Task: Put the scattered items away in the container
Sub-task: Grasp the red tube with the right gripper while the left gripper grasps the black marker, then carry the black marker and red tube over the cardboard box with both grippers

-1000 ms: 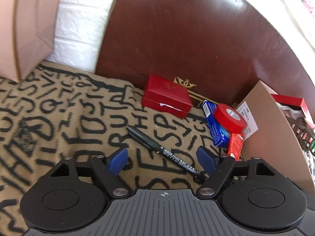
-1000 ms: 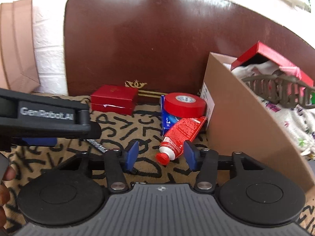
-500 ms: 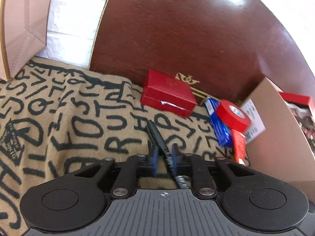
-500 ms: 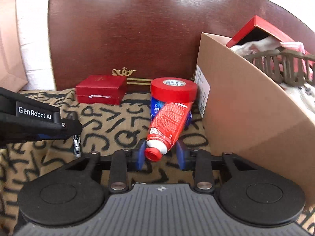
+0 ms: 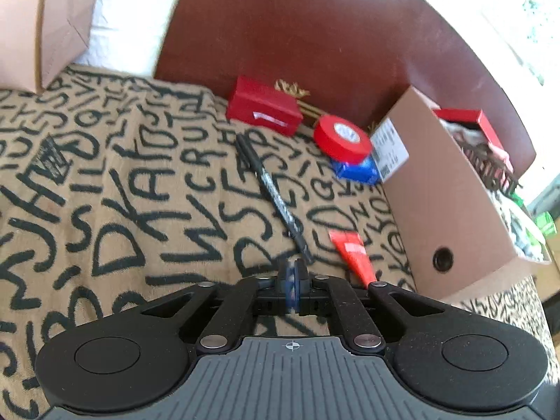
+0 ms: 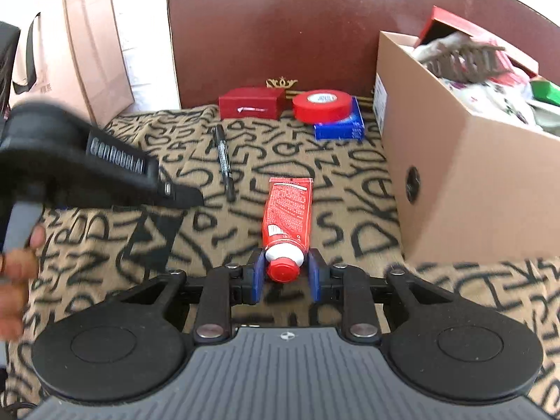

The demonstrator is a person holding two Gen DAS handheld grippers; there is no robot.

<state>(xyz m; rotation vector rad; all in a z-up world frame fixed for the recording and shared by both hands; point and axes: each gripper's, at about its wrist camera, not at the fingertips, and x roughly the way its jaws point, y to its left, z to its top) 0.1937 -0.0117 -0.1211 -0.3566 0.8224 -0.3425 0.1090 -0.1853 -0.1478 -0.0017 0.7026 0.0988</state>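
Observation:
A black pen (image 5: 269, 189) lies on the lettered cloth, its near tip just ahead of my left gripper (image 5: 293, 281). The left jaws are opening, but the blue pads stand almost together with nothing between them. My right gripper (image 6: 285, 276) is closing, and its pads press on the cap end of the red toothpaste tube (image 6: 288, 203), which lies flat on the cloth. The tube's tail (image 5: 353, 255) shows in the left wrist view. A cardboard box (image 6: 472, 182) stands to the right, filled with cloth and other items. The pen (image 6: 224, 161) lies left of the tube.
A red tape roll (image 6: 322, 105) sits on a blue packet (image 6: 339, 127) beside a red gift box (image 6: 248, 103), all against the brown headboard (image 5: 315, 52). A pink paper bag (image 6: 94, 52) stands at the back left. A hand (image 6: 17, 273) holds the left gripper's black body (image 6: 105, 164).
Both grippers pulled back toward me. The left closed around the pen, then came off it; the pen stays on the cloth. The right closed on the tube and dragged it away from the tape.

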